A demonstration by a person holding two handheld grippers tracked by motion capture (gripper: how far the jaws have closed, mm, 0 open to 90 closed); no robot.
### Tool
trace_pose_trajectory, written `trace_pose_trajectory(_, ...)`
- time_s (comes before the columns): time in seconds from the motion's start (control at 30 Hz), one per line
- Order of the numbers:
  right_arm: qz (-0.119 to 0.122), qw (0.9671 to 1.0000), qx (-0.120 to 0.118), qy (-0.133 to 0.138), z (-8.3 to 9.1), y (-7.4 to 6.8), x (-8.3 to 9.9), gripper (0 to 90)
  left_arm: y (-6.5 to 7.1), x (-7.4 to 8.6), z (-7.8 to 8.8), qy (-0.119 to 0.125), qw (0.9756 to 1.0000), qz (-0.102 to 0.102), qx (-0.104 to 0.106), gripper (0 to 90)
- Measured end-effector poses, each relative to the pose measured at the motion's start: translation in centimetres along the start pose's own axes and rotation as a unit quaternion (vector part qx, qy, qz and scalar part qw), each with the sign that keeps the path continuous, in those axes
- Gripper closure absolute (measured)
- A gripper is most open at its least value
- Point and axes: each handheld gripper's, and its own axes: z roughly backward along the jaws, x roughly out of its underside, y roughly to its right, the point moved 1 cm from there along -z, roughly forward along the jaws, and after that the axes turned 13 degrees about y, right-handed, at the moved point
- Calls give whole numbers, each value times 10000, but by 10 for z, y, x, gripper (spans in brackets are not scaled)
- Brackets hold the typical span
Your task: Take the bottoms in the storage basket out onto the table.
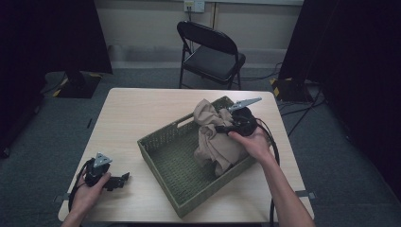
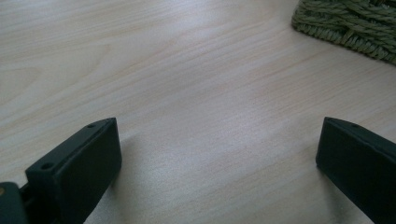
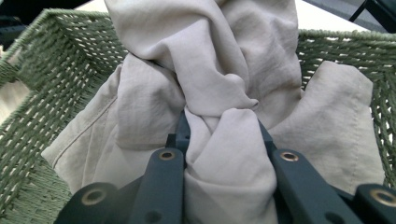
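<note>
Two black jaws of my right gripper (image 3: pixel 219 154) pinch a thick fold of the crumpled beige linen cloth (image 3: pixel 224 93), which bulges up between them. That cloth hangs bunched from the grip inside the rectangular green woven basket (image 1: pixel 163 137), its lower folds resting on the basket floor near the right wall. My left gripper (image 2: pixel 219 163) sits well apart on the pale wooden table (image 2: pixel 187 70), jaws spread wide with bare tabletop between them, just beside the basket's corner.
</note>
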Motion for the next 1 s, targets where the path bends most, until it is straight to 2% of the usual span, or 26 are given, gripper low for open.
trace_pose_trajectory(0.07,51,10000,70,45,3,-2,-2,735,0,0,0,1,10000,0,0,0)
trace_pose_trajectory(0.23,114,9997,51,226,7,-7,-9,735,0,0,0,0,10000,0,1,0)
trace_pose_trajectory(0.33,80,9990,62,426,12,-9,-14,735,0,0,0,0,10000,0,0,0)
trace_pose_trajectory(0.57,0,9977,63,671,18,-8,-21,735,0,0,0,0,10000,0,-1,0)
trace_pose_trajectory(0.77,-15,9952,73,973,26,-9,-33,735,0,0,0,0,10000,-1,0,0)
trace_pose_trajectory(0.8,-18,9939,118,1092,29,-10,-36,735,0,0,0,1,10000,0,0,0)
trace_pose_trajectory(1.0,-74,9908,152,1340,35,-10,-40,735,0,0,0,-1,10000,-2,0,0)
